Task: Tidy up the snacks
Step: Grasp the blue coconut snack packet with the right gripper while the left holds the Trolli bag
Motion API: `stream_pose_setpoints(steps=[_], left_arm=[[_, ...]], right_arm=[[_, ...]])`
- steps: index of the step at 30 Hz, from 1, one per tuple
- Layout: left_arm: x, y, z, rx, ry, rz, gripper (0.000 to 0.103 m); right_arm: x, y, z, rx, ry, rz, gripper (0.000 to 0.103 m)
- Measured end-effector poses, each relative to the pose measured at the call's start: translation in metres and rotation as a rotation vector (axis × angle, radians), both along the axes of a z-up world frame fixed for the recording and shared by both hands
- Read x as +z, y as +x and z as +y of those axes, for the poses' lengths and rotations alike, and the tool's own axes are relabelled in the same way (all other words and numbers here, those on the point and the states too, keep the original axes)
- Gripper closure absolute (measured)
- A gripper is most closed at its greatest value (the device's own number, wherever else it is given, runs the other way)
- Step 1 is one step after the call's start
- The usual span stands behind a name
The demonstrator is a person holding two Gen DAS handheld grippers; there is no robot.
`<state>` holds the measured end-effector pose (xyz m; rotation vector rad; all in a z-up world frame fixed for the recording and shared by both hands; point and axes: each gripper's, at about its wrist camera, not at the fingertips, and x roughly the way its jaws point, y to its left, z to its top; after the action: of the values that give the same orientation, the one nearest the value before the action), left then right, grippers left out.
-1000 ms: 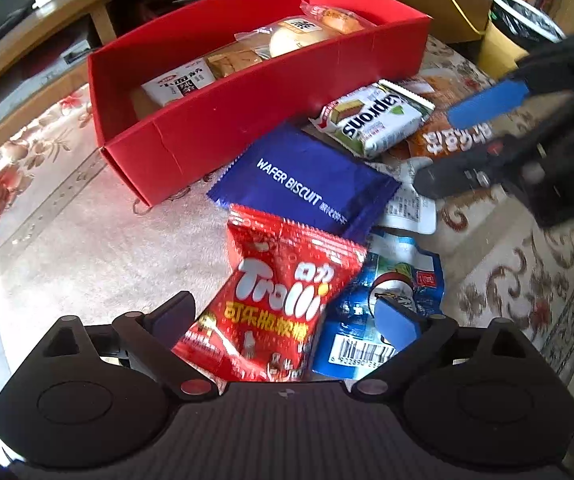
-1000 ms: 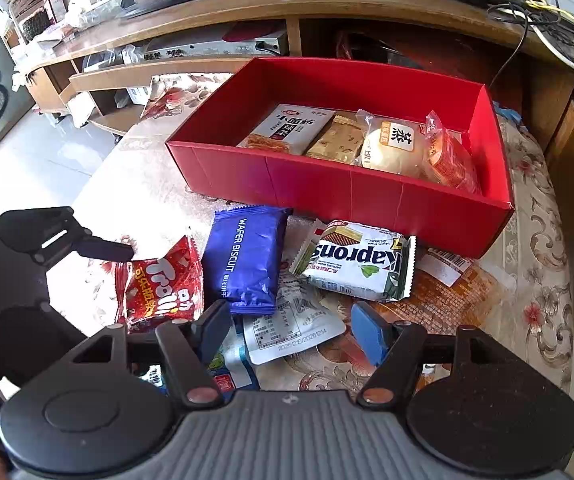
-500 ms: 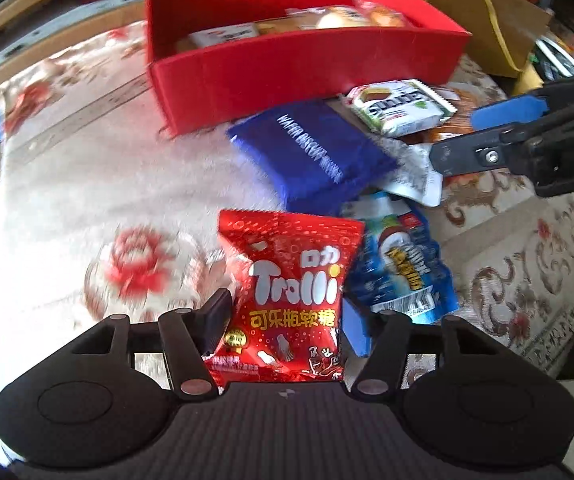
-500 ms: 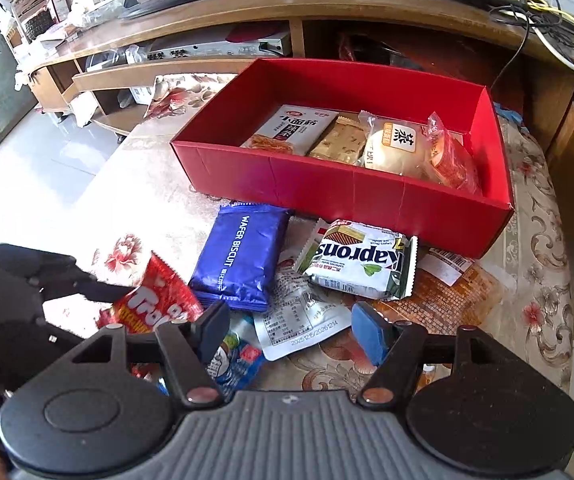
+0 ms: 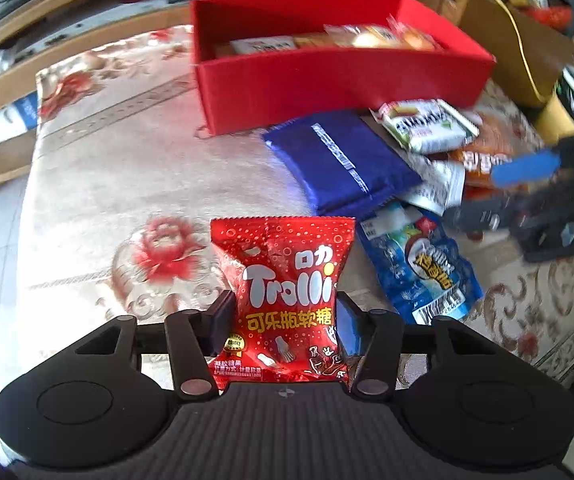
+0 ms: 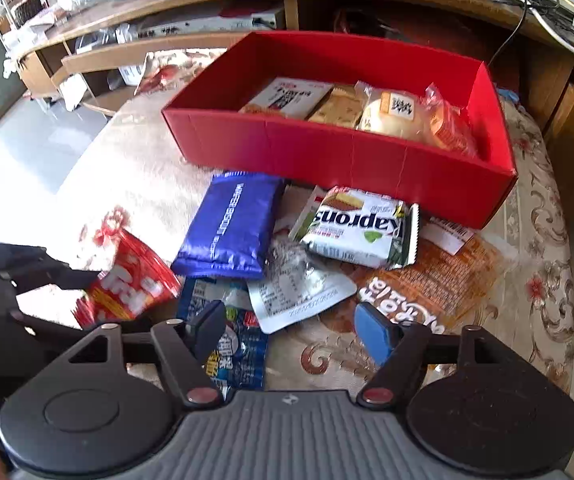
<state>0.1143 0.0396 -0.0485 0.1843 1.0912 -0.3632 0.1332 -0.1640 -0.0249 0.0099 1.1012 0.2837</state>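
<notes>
**Red candy bag now gripped and lifted off the pile**

Closing over the last moment, my left claw point(image 5: 283, 322) has just pinched the red candy bag point(image 5: 285, 292) between its pads, and the bag has come away from the heap, held above the bench point(image 5: 99, 184). That means one snack is ready to carry to the red box point(image 5: 339, 84). My right claw point(image 6: 291, 334) has just been opening a little and hangs partly spread and empty over the pile.

Counting: the box holds four packets. Loose on the bench I see five: a blue wafer pack point(image 6: 231, 226), a green-and-white wafer pack point(image 6: 361, 228), a silver pouch point(image 6: 299, 290), an orange packet point(image 6: 427, 280) and a blue bag point(image 6: 235, 350).
</notes>
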Motion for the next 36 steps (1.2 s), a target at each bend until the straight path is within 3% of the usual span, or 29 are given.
stream_pose_setpoints(steps=[9, 13, 23, 26, 28, 31, 36], left_arm=[[0.001, -0.004, 0.017, 0.054, -0.067, 0.028, 0.041], [-0.002, -0.004, 0.019, 0.050, -0.053, 0.024, 0.038], [-0.004, -0.004, 0.018, 0.033, -0.039, 0.023, 0.033], [-0.005, -0.006, 0.013, 0.017, -0.024, 0.017, 0.031], [-0.005, -0.007, 0.012, 0.012, -0.016, 0.013, 0.039], [-0.004, -0.007, 0.012, 0.005, -0.055, 0.031, 0.041], [-0.003, -0.008, 0.008, 0.000, -0.048, 0.025, 0.042]], right_arm=[[-0.023, -0.006, 0.041, 0.033, -0.027, 0.045, 0.031], [-0.035, -0.010, 0.055, 0.029, -0.080, 0.022, 0.024], [-0.040, -0.010, 0.057, -0.001, -0.092, -0.009, 0.016], [-0.039, -0.013, 0.055, 0.019, -0.101, -0.003, 0.022], [-0.036, -0.018, 0.054, 0.041, -0.101, -0.005, 0.037], [-0.030, -0.025, 0.048, 0.042, -0.094, 0.001, 0.043], [-0.025, -0.034, 0.033, 0.017, -0.060, 0.010, 0.049]])
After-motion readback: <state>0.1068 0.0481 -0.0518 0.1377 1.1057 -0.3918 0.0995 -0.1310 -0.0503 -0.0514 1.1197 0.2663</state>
